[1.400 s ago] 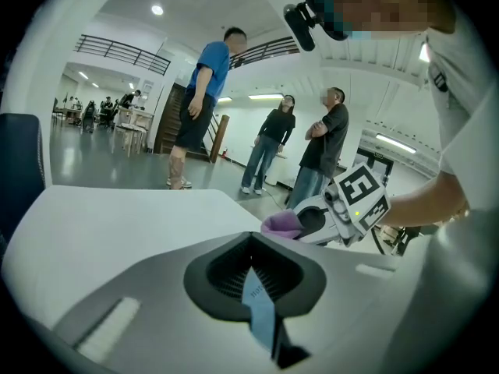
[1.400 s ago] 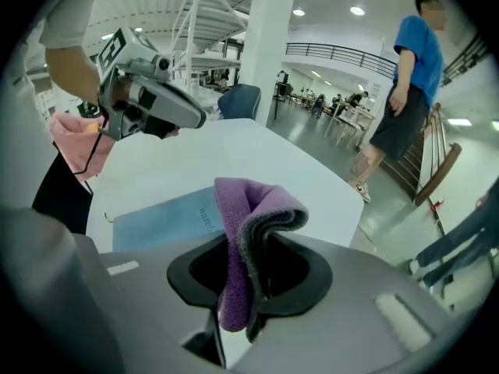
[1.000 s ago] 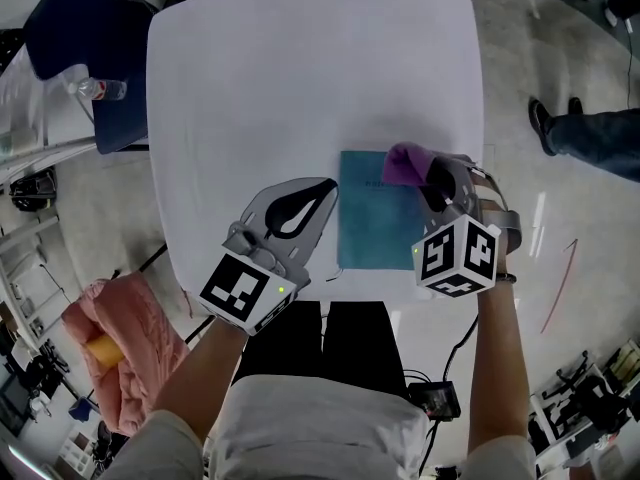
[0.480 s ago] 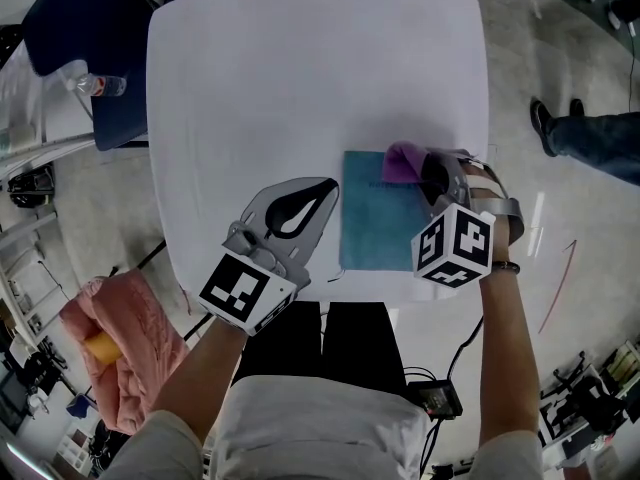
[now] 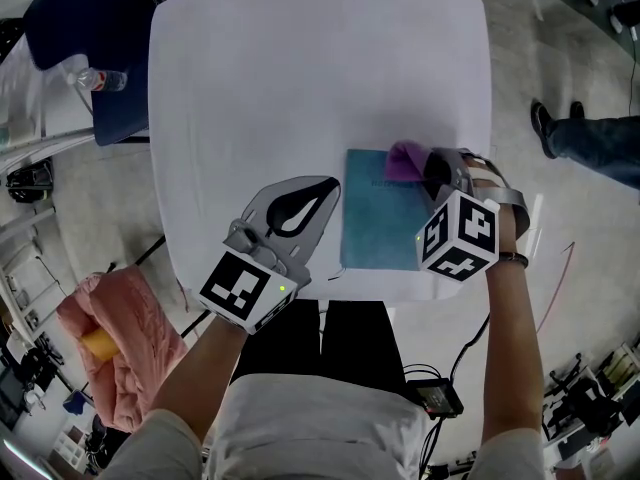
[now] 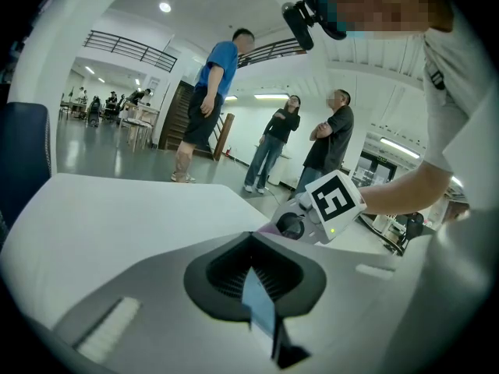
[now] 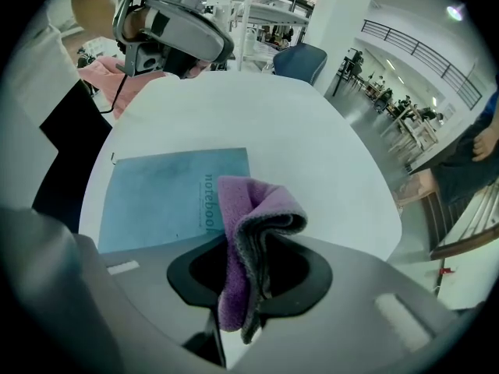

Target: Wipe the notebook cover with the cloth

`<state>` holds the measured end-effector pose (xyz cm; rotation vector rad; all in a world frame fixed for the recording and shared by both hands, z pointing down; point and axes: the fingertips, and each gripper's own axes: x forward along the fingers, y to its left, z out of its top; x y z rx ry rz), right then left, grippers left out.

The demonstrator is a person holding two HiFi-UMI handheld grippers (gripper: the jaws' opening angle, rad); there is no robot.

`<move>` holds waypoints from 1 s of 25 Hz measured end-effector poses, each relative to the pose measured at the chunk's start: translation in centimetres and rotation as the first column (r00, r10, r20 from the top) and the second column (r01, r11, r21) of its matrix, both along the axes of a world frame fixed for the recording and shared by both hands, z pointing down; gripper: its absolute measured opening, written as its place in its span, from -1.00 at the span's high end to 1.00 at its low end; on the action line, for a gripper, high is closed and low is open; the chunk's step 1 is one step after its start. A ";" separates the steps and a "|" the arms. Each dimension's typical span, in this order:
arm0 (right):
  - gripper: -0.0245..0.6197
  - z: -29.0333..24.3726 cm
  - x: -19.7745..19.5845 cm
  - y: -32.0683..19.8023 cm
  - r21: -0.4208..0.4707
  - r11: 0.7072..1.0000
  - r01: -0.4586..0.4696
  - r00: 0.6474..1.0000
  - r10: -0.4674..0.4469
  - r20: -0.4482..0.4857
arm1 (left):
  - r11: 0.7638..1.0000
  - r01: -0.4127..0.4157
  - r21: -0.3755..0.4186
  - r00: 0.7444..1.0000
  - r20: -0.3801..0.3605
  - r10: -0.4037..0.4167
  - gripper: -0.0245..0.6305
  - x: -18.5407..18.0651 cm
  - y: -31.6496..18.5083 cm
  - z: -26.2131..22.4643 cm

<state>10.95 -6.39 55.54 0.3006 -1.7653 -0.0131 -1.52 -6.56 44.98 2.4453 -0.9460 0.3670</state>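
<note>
Nearest to the person, the left gripper (image 5: 322, 193) hovers over the table with its jaws closed together and nothing between them; it stands just beside the left edge of the thin light-blue rectangular notebook (image 5: 378, 226). The right gripper (image 5: 432, 176) has its jaws closed on the folded purple microfibre cloth (image 7: 248, 232), and a fold of the cloth sticks out past the jaw tips.

The notebook lies flat near the front edge of the white table with rounded corners (image 5: 300, 68); its long axis runs away from the person. It lies under the right gripper and to that gripper's left, so I judge that the wiping stroke must go leftward and back toward the person. The cloth sits over the far right corner of the cover; I cannot tell whether it already presses on it. The right gripper is the nearer one to the cover.

I count one notebook, one cloth, two grippers; farther off, a clear plastic bottle (image 5: 85, 78) lies beyond the table's left edge.
</note>
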 end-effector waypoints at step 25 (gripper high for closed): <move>0.57 -0.1 -0.3 4.3 -0.051 0.999 -0.013 1.000 0.014 0.014 | 0.999 -0.039 0.010 0.999 -0.009 0.039 0.92 0.6 1.6 -0.7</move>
